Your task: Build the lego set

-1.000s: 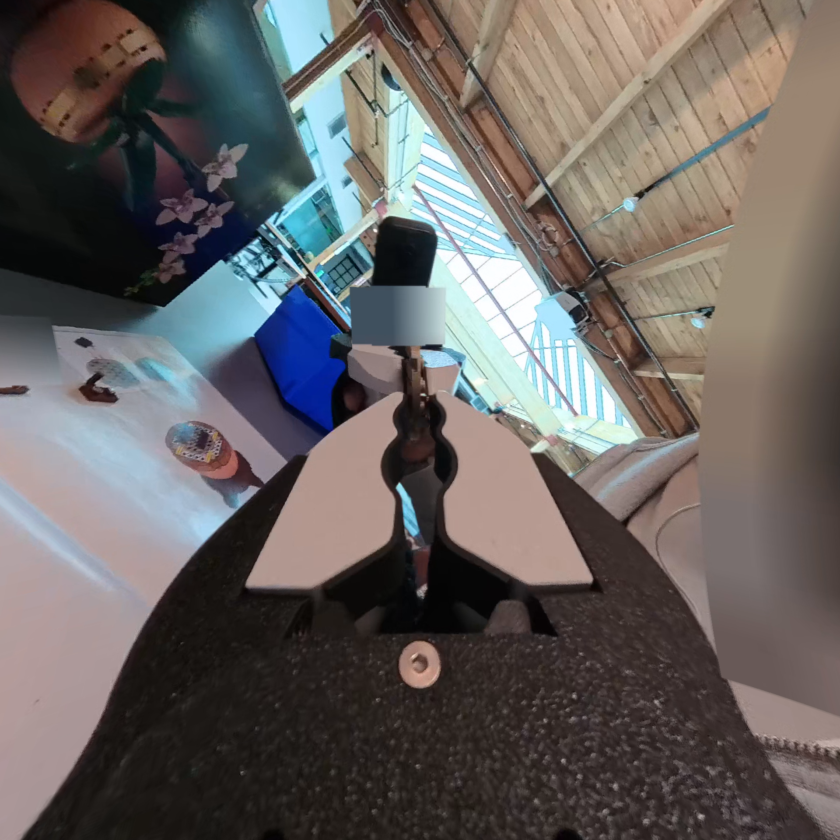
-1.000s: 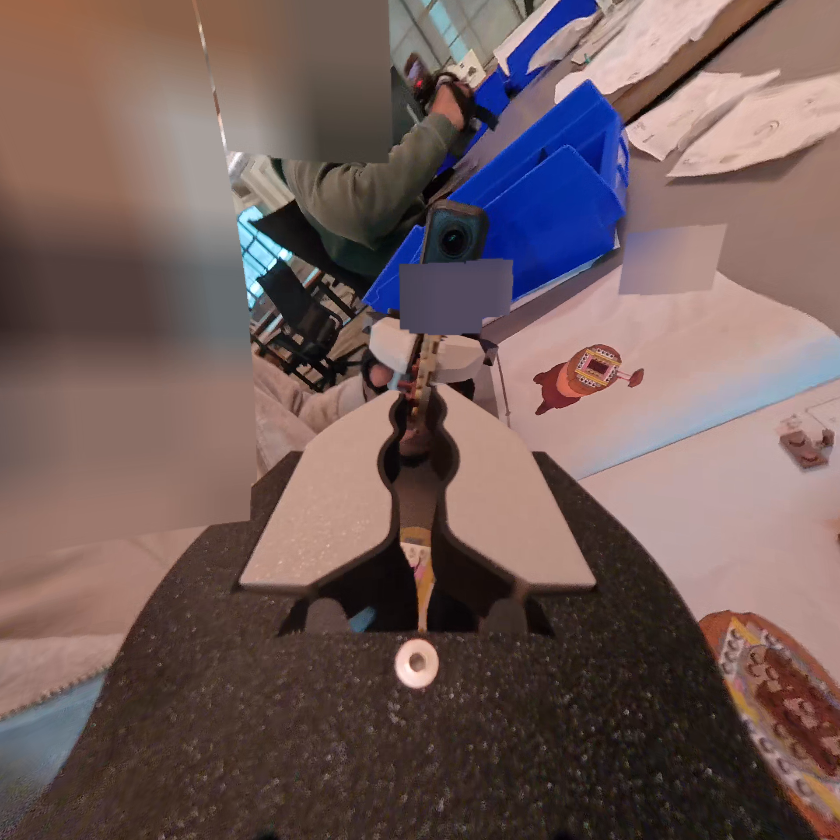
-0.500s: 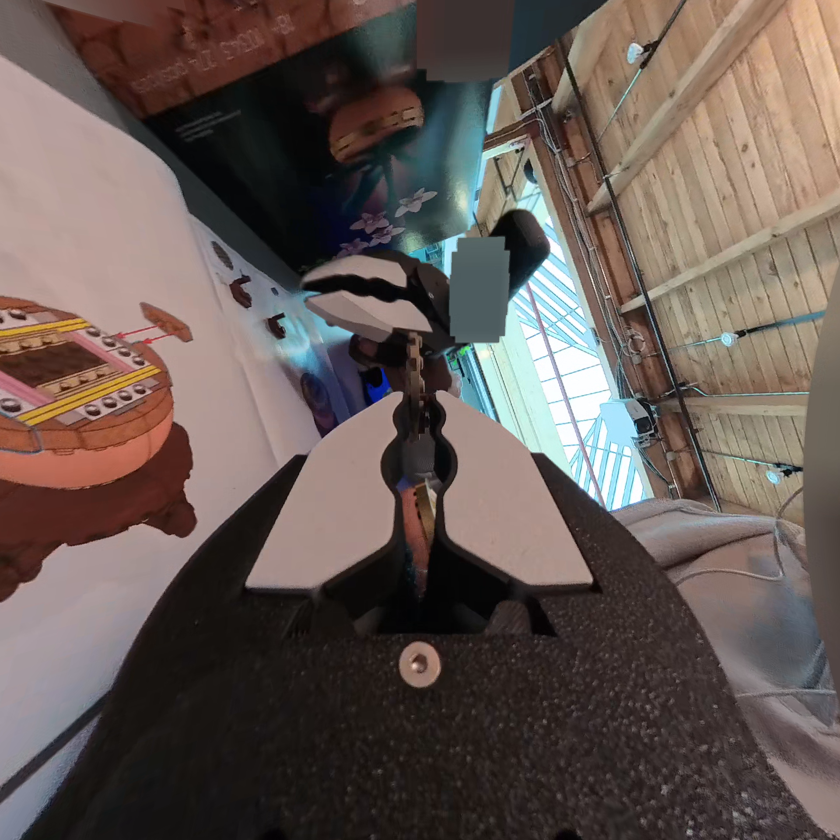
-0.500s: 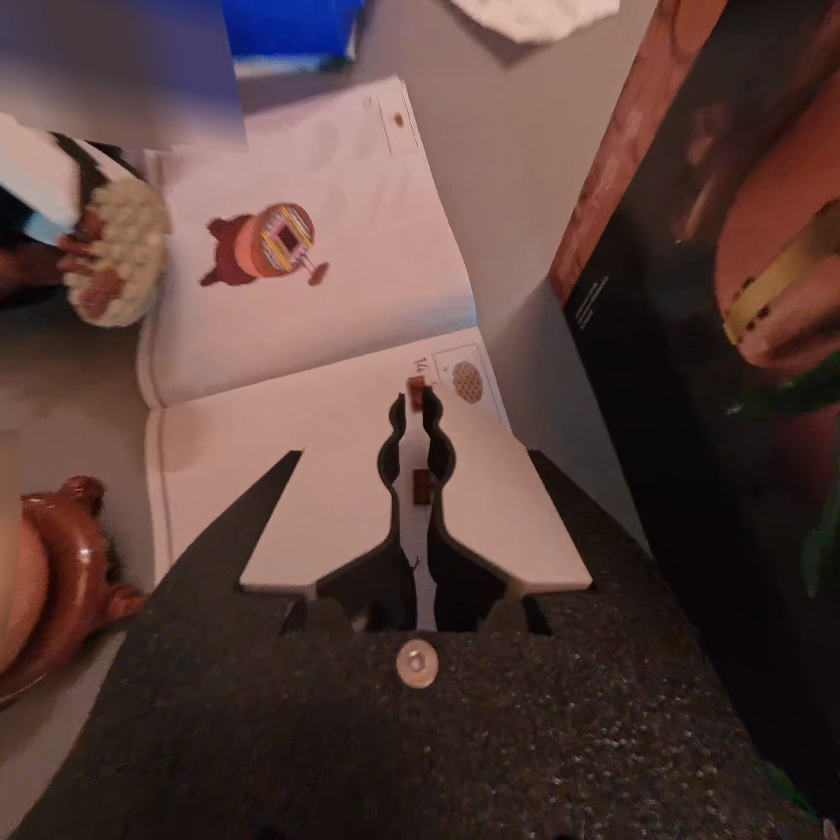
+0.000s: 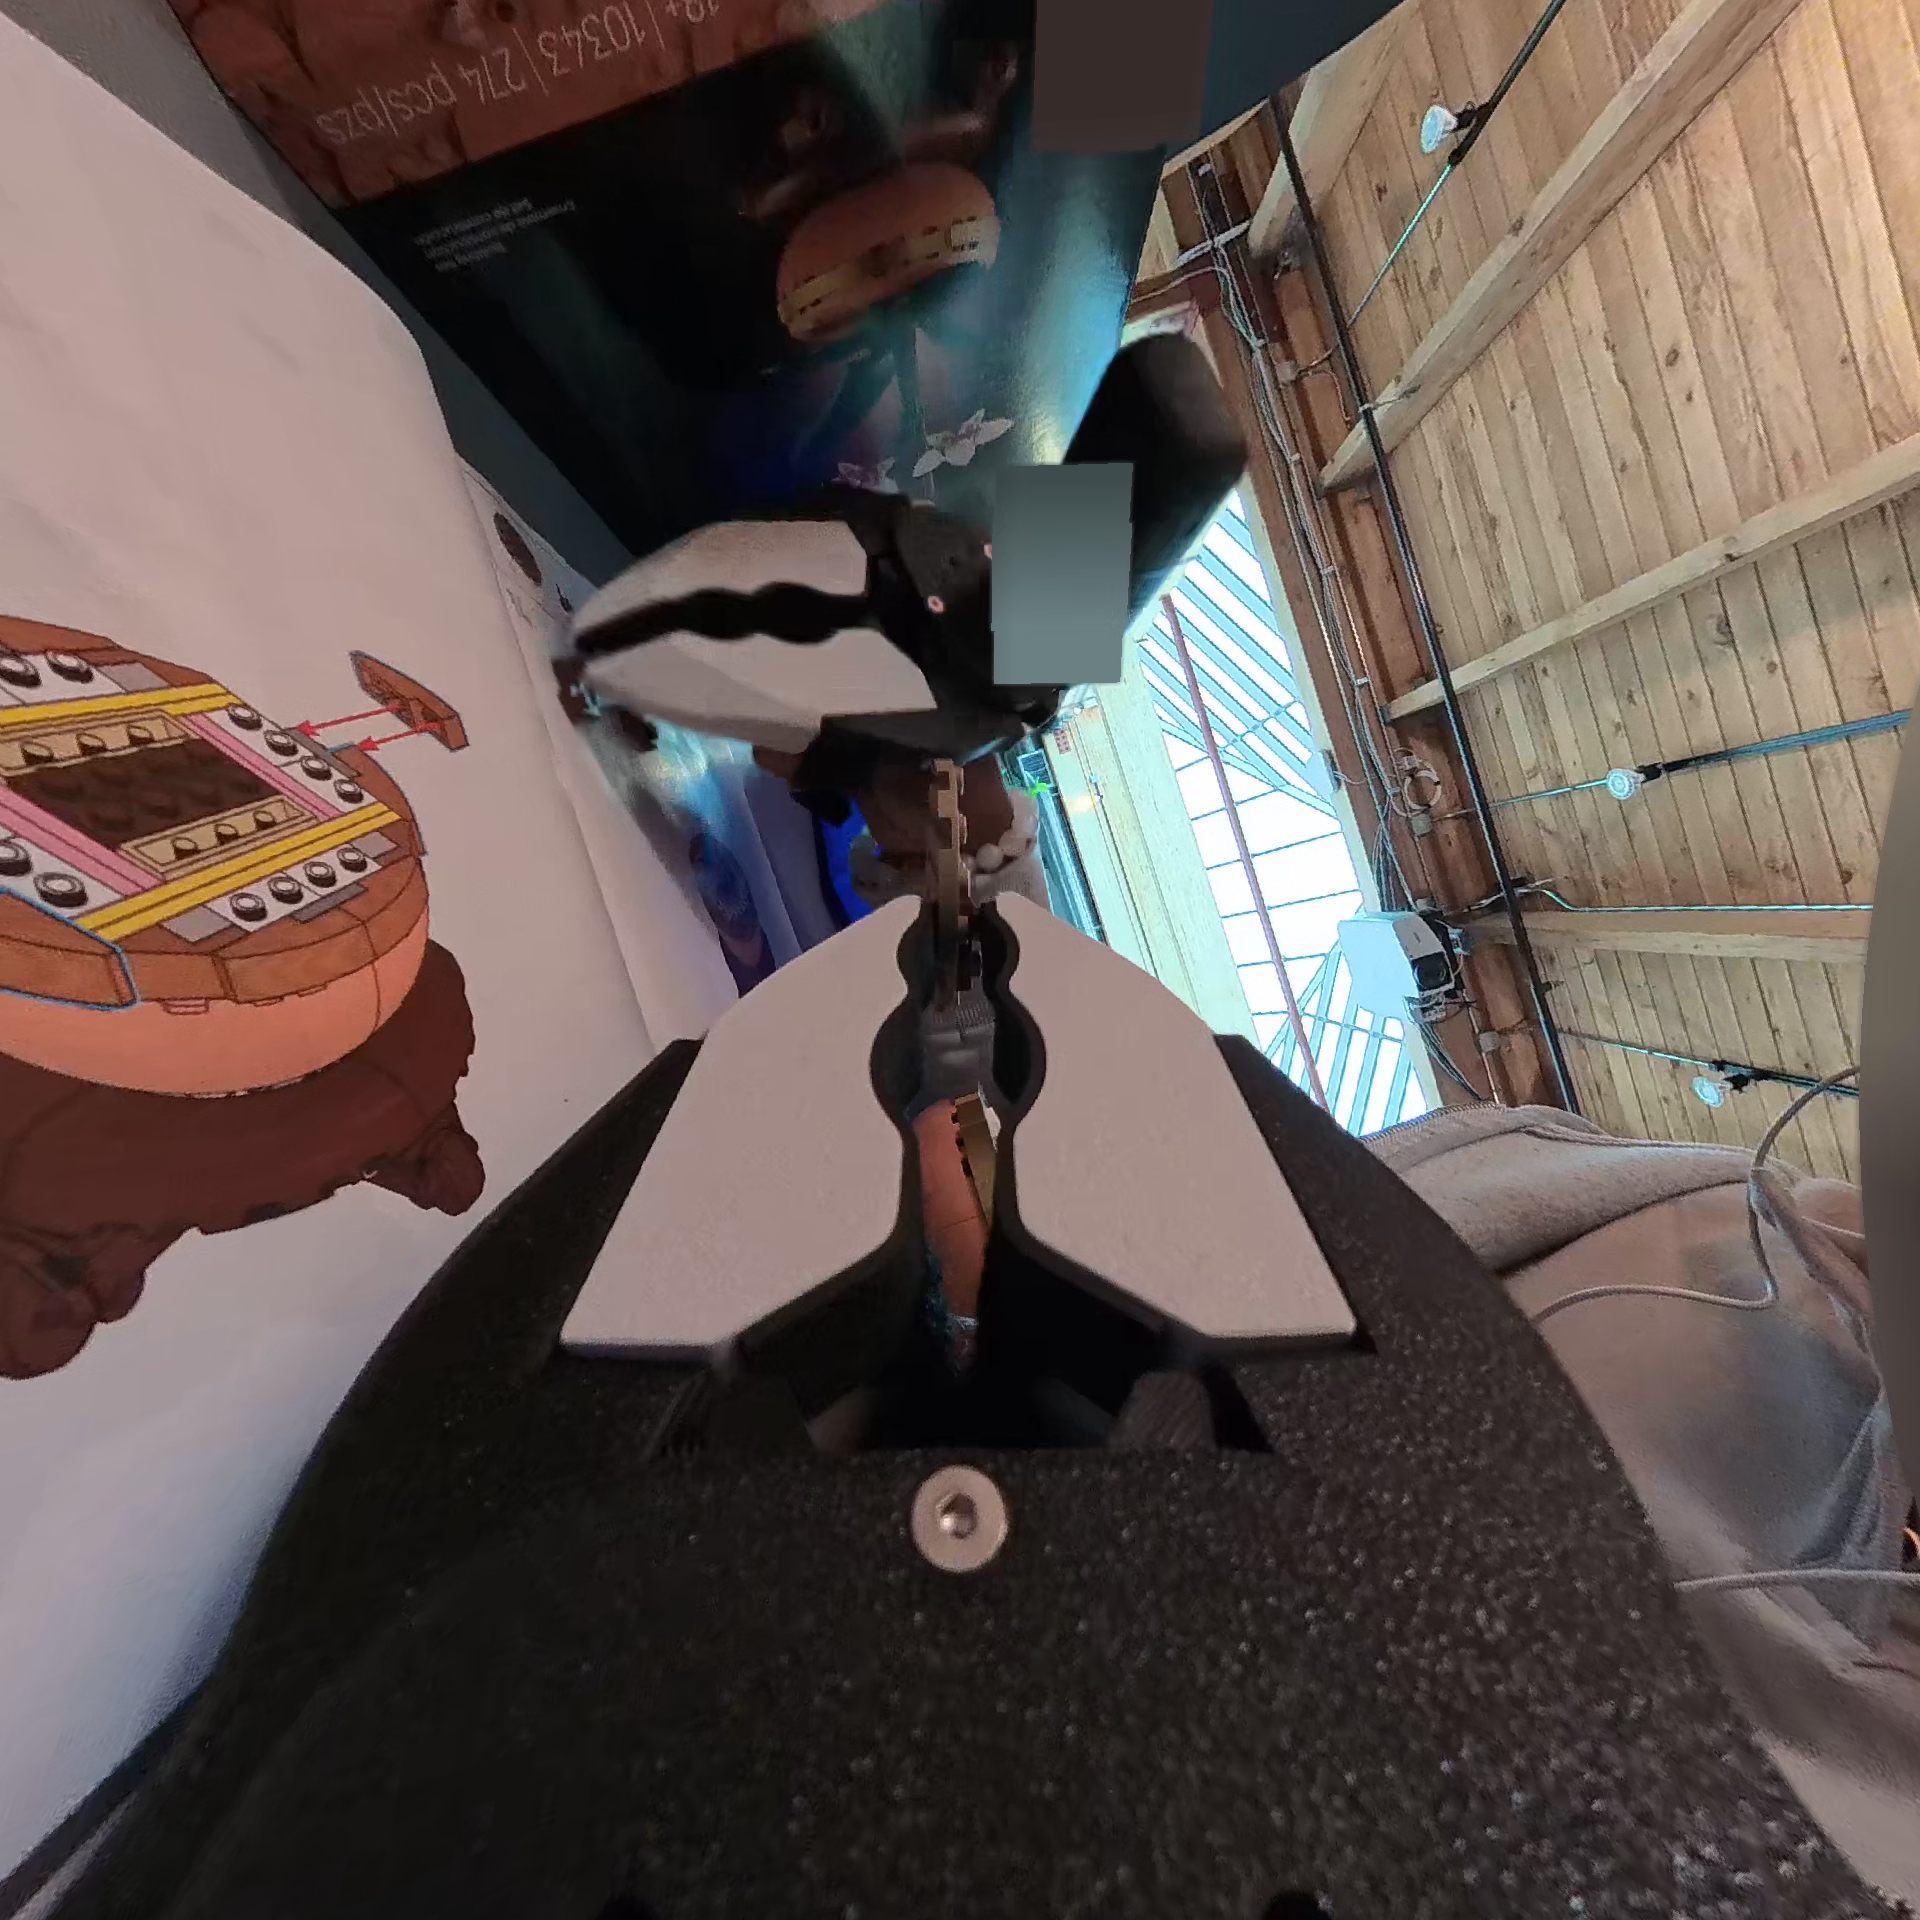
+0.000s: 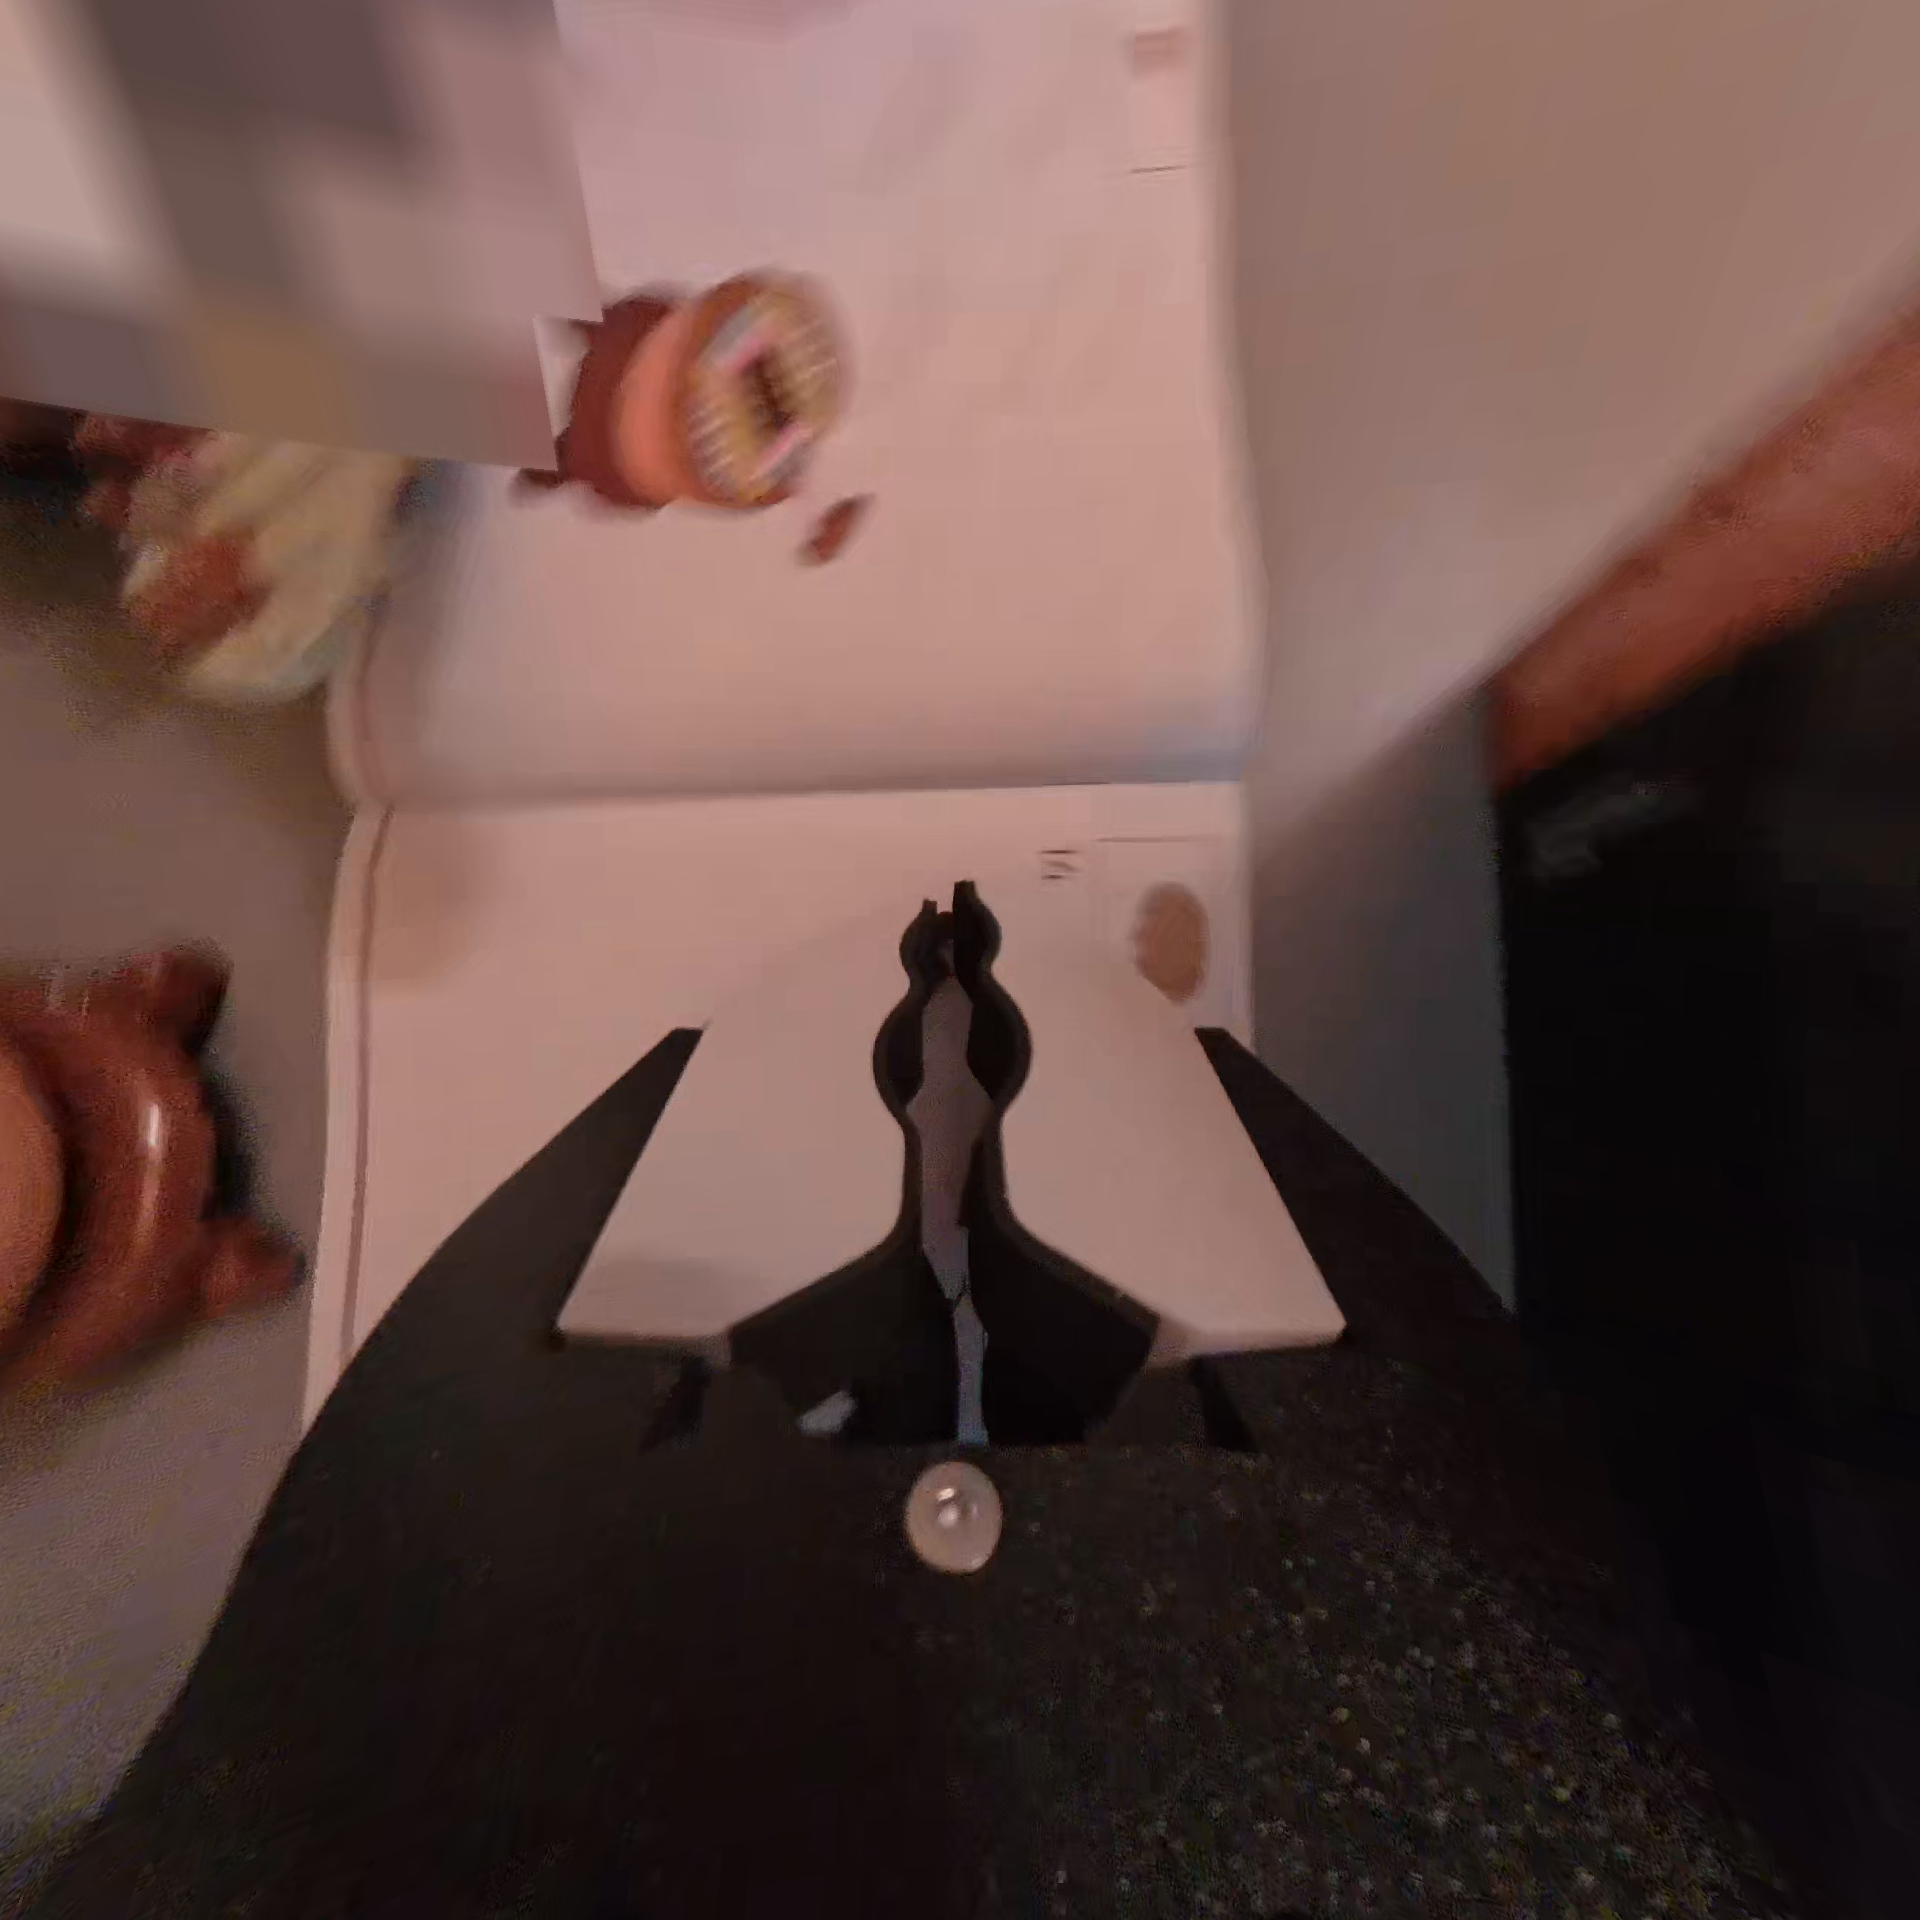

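Observation:
My left gripper [image 5: 951, 914] is shut on a round tan studded lego plate [image 5: 948, 831], seen edge-on and held in the air. The plate also shows blurred in the right wrist view [image 6: 249, 582]. My right gripper [image 6: 951, 909] points down at the open instruction booklet [image 6: 727, 675], its tips together close over the lower page. It also shows in the left wrist view [image 5: 582, 665], with a small brown bit at its tip. I cannot tell whether it pinches anything. A brown and pink lego pot base [image 6: 73, 1143] stands left of the booklet.
The dark lego box [image 5: 675, 260] stands behind the booklet [image 5: 260, 416] and fills the right side of the right wrist view [image 6: 1714, 1039]. A person's grey sleeve [image 5: 1610, 1299] is at the right. The right wrist view is motion-blurred. One gripper's finger ends stand about 11 cm off the other's.
My right gripper let go of the plate both grippers held, swung down over the booklet and came closer to the page. My left gripper turned toward the booklet with the plate.

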Available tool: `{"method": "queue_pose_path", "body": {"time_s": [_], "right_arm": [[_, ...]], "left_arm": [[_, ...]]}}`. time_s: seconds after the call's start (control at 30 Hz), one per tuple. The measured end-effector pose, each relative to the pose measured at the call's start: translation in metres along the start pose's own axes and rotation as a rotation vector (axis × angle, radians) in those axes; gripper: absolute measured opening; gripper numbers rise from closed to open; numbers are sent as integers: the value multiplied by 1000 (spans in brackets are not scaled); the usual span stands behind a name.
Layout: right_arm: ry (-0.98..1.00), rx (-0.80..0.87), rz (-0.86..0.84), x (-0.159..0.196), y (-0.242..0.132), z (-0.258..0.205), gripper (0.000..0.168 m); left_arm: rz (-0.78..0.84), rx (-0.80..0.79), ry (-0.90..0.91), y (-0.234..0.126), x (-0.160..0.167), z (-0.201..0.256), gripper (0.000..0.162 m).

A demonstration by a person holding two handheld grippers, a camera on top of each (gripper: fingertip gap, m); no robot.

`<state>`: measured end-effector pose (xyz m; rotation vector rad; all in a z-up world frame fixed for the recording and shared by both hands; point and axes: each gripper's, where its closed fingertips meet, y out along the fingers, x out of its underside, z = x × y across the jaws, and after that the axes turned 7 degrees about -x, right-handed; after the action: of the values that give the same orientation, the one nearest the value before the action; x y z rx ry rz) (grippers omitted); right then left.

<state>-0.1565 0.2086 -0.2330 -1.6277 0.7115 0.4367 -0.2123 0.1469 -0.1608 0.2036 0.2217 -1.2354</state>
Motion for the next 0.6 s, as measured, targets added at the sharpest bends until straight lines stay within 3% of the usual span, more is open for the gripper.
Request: {"method": "queue_pose_path", "body": {"time_s": [0.1, 0.2, 0.27, 0.33, 0.4, 0.43, 0.5, 0.53, 0.6], "right_arm": [[-311, -73, -124, 4, 0, -16, 5], [-352, -7, -55, -8, -10, -13, 17], [-315, 39, 101, -23, -19, -16, 34], [-276, 139, 223, -31, -30, -15, 68], [-207, 270, 289, -30, -38, -9, 85], [-165, 308, 303, -27, -40, -10, 83], [-26, 394, 283, -16, -41, -6, 48], [62, 397, 242, -6, -38, -7, 32], [223, 315, 231, 0, -27, -19, 14]], "left_arm": [[-5, 2, 1, -1, 1, 0, 7], [3, -1, -2, -1, 0, 0, 7], [12, -3, -8, -2, -1, -1, 7], [14, 1, -15, -2, -1, -1, 7], [7, 3, -15, -2, 0, -1, 7], [4, 3, -14, -2, 0, -1, 7], [2, 3, -17, -2, 0, -2, 7], [3, 3, -20, -2, 0, -2, 7], [6, 3, -24, -2, -1, -2, 7]]}}
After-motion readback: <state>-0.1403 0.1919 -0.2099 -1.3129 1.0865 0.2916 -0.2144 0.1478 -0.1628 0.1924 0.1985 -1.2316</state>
